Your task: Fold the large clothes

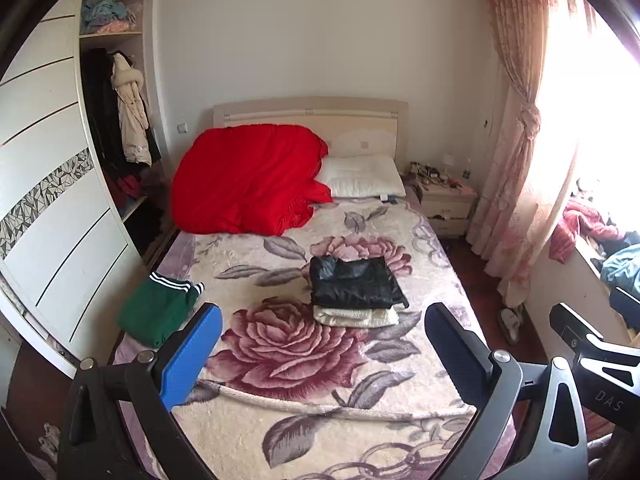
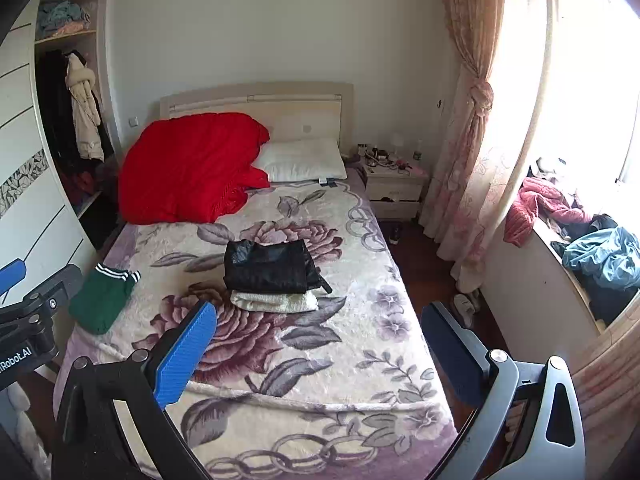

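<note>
Left tool (image 1: 323,344) hangs above the foot of the bed (image 1: 304,432), fingers spread wide, nothing between them. Right tool (image 2: 319,340) hovers likewise, wide and empty, just beside the left. Mid-bed on the floral blanket (image 2: 340,364) lies a folded black garment (image 2: 268,266) stacked on a folded cream one (image 2: 276,302). A green garment (image 2: 100,304) with white stripes sits crumpled at the bed's left edge, well apart from the stack. A red quilt (image 1: 248,180) is heaped by the headboard, touching a white pillow (image 1: 364,176). More clothes (image 2: 600,256) lie on the window sill at right
</note>
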Action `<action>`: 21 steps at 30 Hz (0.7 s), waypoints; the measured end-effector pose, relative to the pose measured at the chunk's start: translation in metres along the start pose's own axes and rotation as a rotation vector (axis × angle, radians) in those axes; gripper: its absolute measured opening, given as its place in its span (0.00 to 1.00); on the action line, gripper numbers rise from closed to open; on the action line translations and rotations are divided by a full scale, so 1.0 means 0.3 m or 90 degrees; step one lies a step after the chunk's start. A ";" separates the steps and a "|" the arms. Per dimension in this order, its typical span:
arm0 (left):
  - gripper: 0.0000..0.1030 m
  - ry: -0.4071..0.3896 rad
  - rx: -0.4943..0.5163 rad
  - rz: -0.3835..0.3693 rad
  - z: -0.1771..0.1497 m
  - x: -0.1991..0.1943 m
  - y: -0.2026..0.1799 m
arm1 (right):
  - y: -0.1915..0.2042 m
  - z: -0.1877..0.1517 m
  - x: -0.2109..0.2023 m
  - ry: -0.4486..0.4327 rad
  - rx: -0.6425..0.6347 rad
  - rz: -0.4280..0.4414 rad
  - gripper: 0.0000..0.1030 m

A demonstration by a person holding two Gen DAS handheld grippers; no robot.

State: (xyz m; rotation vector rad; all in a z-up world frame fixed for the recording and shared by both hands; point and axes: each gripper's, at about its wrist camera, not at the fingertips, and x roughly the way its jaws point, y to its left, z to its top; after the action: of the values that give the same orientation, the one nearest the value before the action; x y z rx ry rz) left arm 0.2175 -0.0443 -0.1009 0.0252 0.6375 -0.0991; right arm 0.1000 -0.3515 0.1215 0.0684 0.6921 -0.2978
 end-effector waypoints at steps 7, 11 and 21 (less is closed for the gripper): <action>1.00 -0.009 -0.003 0.014 -0.010 -0.032 0.003 | -0.022 0.042 -0.087 -0.035 0.000 -0.010 1.00; 1.00 -0.012 -0.004 0.015 -0.016 -0.047 0.007 | -0.019 0.058 -0.098 -0.033 -0.003 0.000 1.00; 1.00 -0.023 -0.003 0.011 -0.011 -0.068 0.008 | -0.014 0.060 -0.118 -0.038 -0.012 0.021 1.00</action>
State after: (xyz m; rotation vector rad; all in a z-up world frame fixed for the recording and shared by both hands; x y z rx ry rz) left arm 0.1995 -0.0401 -0.0913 0.0241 0.6018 -0.0809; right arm 0.0841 -0.3497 0.1583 0.0530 0.6332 -0.2605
